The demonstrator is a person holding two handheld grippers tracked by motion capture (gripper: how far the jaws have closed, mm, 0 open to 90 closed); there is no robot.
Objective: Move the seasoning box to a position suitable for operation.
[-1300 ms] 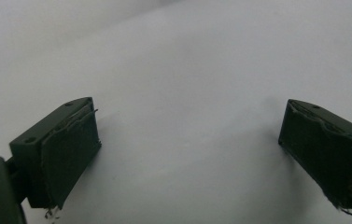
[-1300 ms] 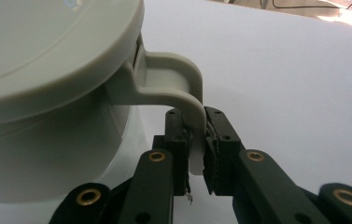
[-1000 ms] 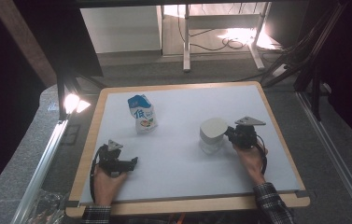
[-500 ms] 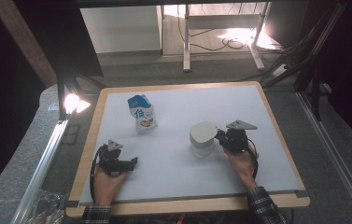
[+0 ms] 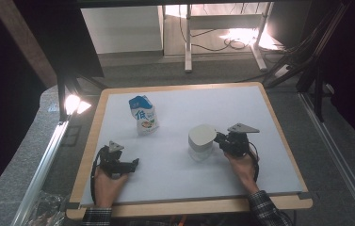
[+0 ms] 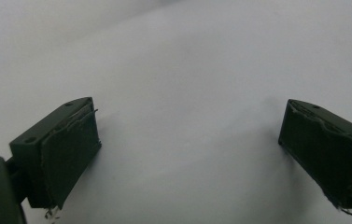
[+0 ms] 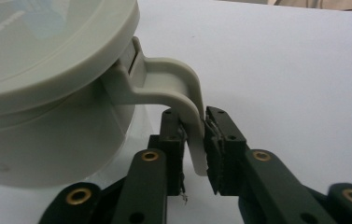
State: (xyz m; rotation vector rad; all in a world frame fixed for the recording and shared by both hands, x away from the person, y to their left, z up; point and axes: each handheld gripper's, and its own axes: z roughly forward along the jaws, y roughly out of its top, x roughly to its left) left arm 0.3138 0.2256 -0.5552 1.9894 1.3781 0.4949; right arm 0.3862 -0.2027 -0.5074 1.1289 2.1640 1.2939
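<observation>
- Right tool (image 7: 194, 140), jaws just easing apart, pinches the handle (image 7: 183, 88) of a lidded grey cup (image 5: 201, 140).
- Left tool (image 6: 187, 154) rests spread, holding nothing.
- Cup looks rigid, light, smooth plastic; the handle seems the safest hold.

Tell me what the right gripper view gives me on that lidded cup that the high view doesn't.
Right gripper view: the pads sit either side of the cup's handle, left one touching; the jaws have just been opening. High view: milk carton upright behind, left gripper apart near the table's front edge. Both: the lidded cup standing on the white surface, right gripper at it.
</observation>
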